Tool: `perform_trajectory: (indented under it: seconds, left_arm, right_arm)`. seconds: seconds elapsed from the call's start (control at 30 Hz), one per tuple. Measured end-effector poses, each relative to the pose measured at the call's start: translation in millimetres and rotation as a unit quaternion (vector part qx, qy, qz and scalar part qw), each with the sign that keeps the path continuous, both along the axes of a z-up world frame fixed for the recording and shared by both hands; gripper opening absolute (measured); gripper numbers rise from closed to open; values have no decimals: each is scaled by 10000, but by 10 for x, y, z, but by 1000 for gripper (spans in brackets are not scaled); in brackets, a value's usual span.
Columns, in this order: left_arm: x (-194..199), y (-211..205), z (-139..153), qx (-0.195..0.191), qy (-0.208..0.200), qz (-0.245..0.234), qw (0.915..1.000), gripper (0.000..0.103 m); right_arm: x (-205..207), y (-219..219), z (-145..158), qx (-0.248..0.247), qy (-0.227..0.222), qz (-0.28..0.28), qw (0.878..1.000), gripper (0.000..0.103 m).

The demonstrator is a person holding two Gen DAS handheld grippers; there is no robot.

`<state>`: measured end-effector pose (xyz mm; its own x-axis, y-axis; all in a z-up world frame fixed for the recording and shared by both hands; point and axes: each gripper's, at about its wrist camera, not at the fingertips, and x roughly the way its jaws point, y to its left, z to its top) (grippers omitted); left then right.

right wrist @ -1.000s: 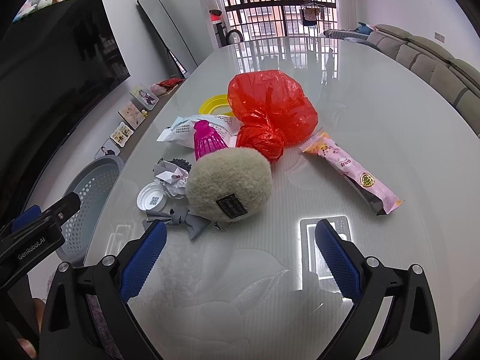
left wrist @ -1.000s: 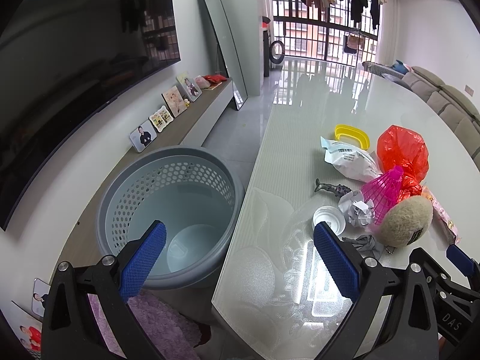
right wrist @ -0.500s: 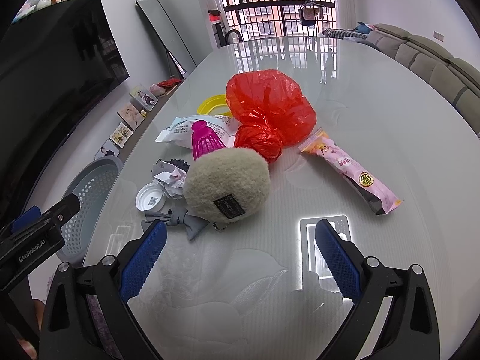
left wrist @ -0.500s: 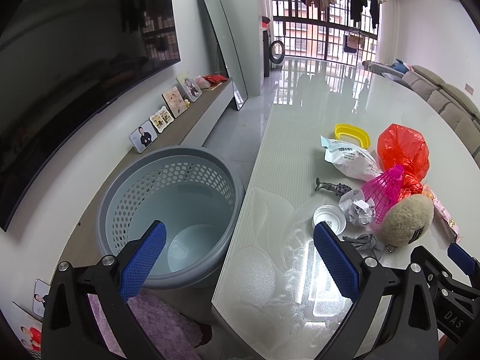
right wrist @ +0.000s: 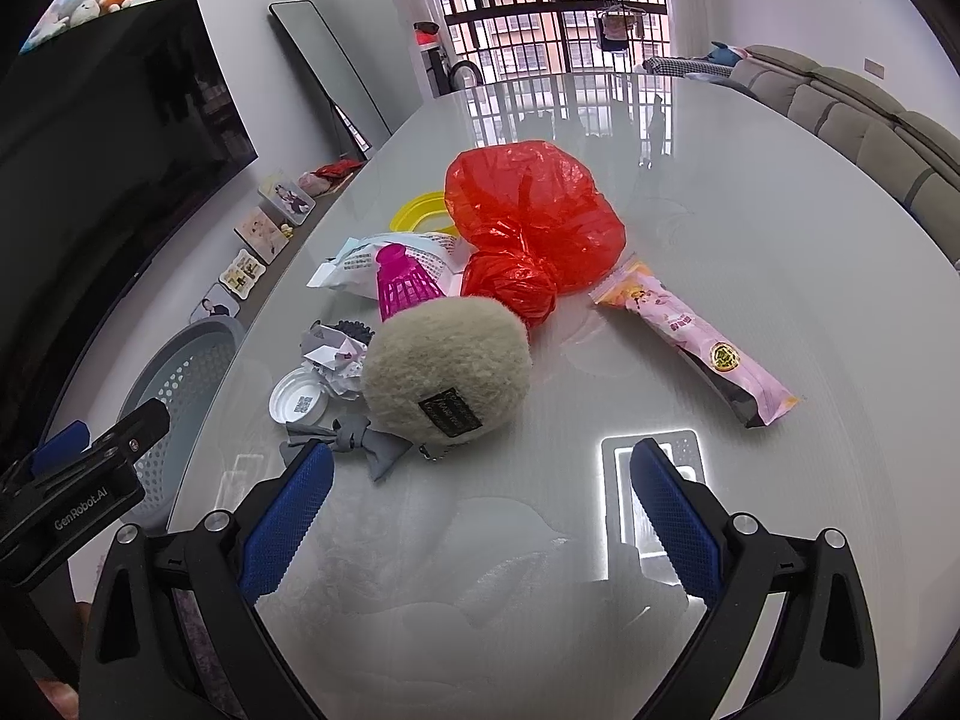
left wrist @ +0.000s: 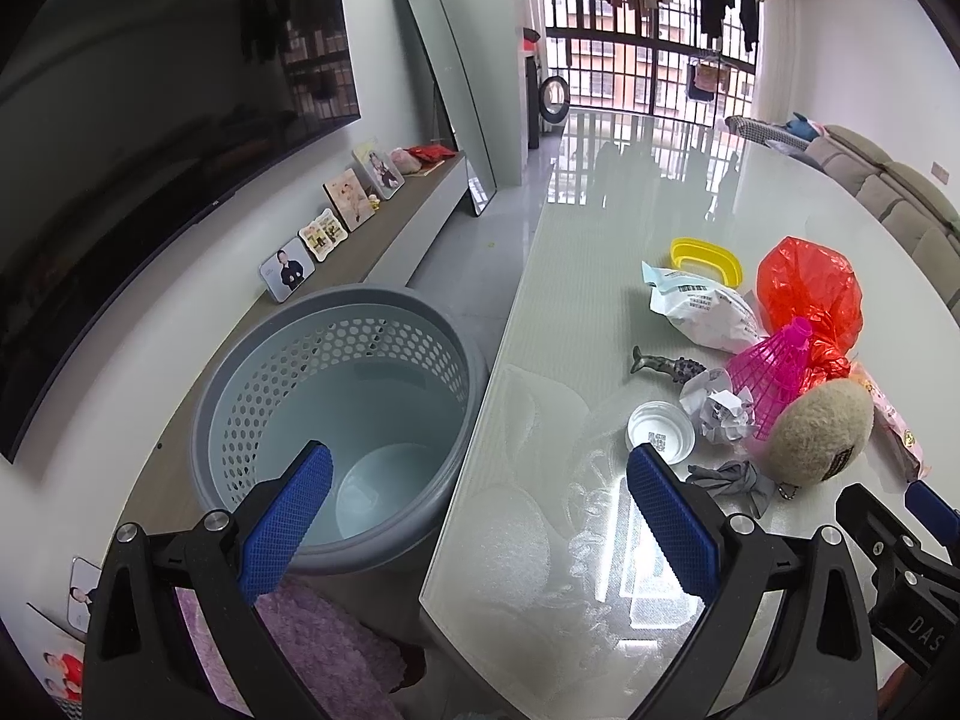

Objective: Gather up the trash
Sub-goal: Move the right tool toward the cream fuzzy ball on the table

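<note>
Nothing moved — both grippers (left wrist: 480,516) (right wrist: 480,510) gape empty; plush ball (right wrist: 447,366) fronts trash.

A knotted red plastic bag (right wrist: 531,228) lies at the heap's 12 o'clock on the tabletop (right wrist: 750,228). A pink snack wrapper (right wrist: 696,342) stretches flat toward 4 o'clock. At 9 o'clock lie crumpled paper (right wrist: 333,360) and a white lid (right wrist: 299,402), touching. A white printed pouch (right wrist: 372,264) lies at 11 o'clock. The grey perforated basket (left wrist: 336,408) stands open beside the tabletop edge.
</note>
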<state>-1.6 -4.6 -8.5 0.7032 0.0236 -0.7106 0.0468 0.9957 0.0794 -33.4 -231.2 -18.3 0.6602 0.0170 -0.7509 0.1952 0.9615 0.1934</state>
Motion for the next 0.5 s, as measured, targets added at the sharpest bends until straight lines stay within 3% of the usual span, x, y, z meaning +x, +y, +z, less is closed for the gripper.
perform_trajectory:
  seconds: [0.5]
  left_arm:
    - [-34,-82,-13,28,16,-71,10000,97]
  right_arm:
    - [-58,-84,-7,79,9,-45,10000,95]
